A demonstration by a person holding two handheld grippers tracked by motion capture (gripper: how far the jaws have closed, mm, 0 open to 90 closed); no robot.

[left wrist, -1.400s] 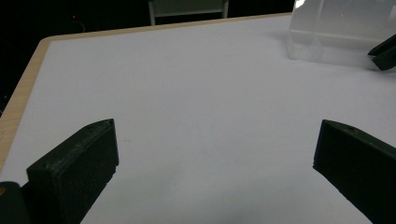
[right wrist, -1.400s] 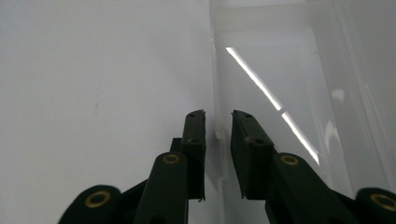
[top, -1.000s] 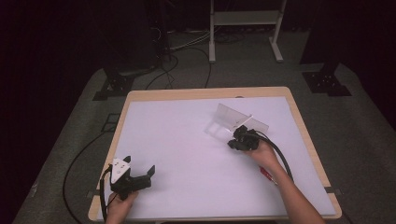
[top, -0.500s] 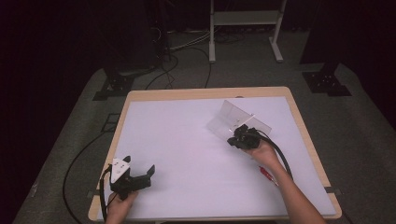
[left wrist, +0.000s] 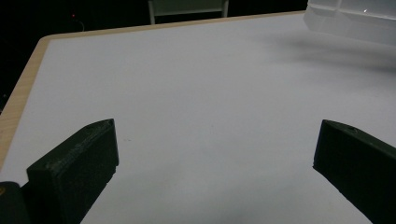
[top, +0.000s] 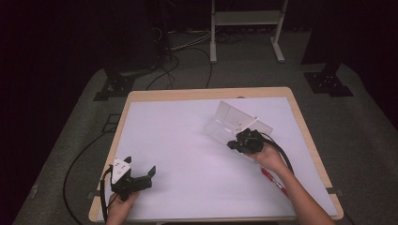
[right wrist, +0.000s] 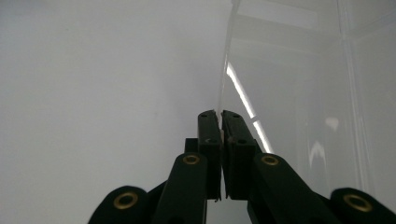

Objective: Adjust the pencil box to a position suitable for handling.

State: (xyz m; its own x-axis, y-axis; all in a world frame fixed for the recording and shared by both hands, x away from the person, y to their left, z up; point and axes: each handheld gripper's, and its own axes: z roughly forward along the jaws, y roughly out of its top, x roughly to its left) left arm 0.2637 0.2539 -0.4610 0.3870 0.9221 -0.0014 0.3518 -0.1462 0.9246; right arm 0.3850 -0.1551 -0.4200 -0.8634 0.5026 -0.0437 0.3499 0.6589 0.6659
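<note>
So the biggest thing here is the table (top: 300,136), a wood-edged top covered almost edge to edge with a white mat (top: 187,140). Past its far edge there's grey floor with black cables (top: 173,56) snaking around and the legs of a white stand (top: 244,28) at the back.

On the right half of the mat, toward the far side, is a clear plastic box (top: 230,123), see-through with thin walls, looks like an acrylic tray or bin. It's tipped up on an angle, not sitting flat. From the left gripper view you just catch its corner (left wrist: 355,18) at the top right, with its shadow on the mat beneath it.

The right gripper (top: 244,140) is right at the near edge of that box, and it's clenched on it: in the right gripper view the two black jaws are pinched together on one thin clear wall (right wrist: 224,74), which runs straight up from between the pads. The person's right hand (top: 267,157) is wrapped around the gripper body, cable trailing back along the forearm.

The left gripper (top: 133,178) is at the near left corner of the table, well apart from the box, jaws spread wide with just bare mat between them.

Smallest bit: a red pen-like thing (top: 273,180) lying on the mat next to the right forearm. Can't tell exactly what it is.
</note>
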